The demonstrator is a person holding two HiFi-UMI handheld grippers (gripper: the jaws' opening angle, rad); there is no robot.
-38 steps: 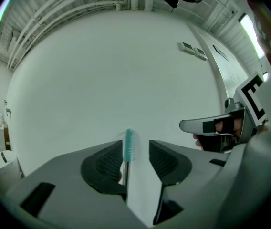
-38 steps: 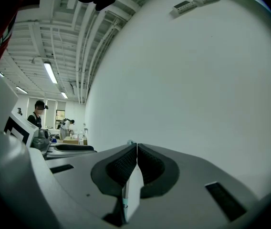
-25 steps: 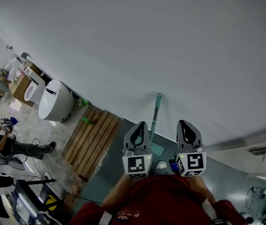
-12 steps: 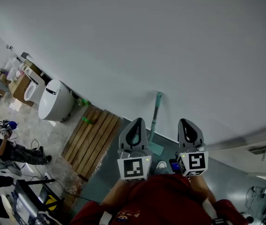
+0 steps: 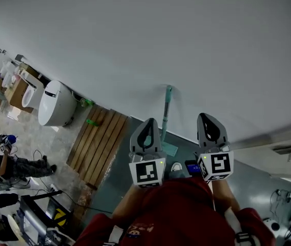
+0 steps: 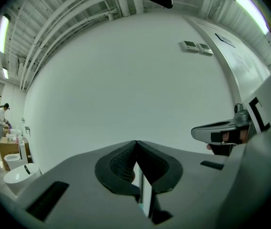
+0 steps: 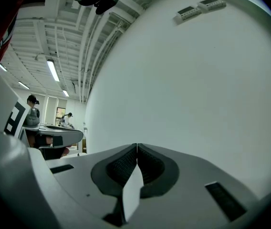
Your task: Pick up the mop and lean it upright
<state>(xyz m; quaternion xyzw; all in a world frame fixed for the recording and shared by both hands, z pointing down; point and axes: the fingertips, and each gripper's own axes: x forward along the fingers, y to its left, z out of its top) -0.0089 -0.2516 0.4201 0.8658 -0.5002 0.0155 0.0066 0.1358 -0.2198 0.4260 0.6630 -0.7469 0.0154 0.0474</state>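
Observation:
The mop stands upright against the white wall, its teal handle (image 5: 166,111) rising from a pale teal mop head (image 5: 169,148) on the grey floor. My left gripper (image 5: 148,123) hovers just left of the handle, shut with nothing in it; in the left gripper view its dark pads (image 6: 119,163) meet at the tip. My right gripper (image 5: 208,118) is to the right of the mop, also shut and empty, pads (image 7: 152,168) together. Neither gripper touches the mop. Both point level at the bare wall.
A white toilet (image 5: 56,104) stands at the left by the wall, with a wooden slat mat (image 5: 99,147) beside it. Cardboard boxes (image 5: 17,91) and people are at the far left. A person's shoe (image 5: 177,167) is near the mop head.
The left gripper has shifted slightly and sits a little higher in the head view. The mop stays leaning on the wall and both jaws stay shut.

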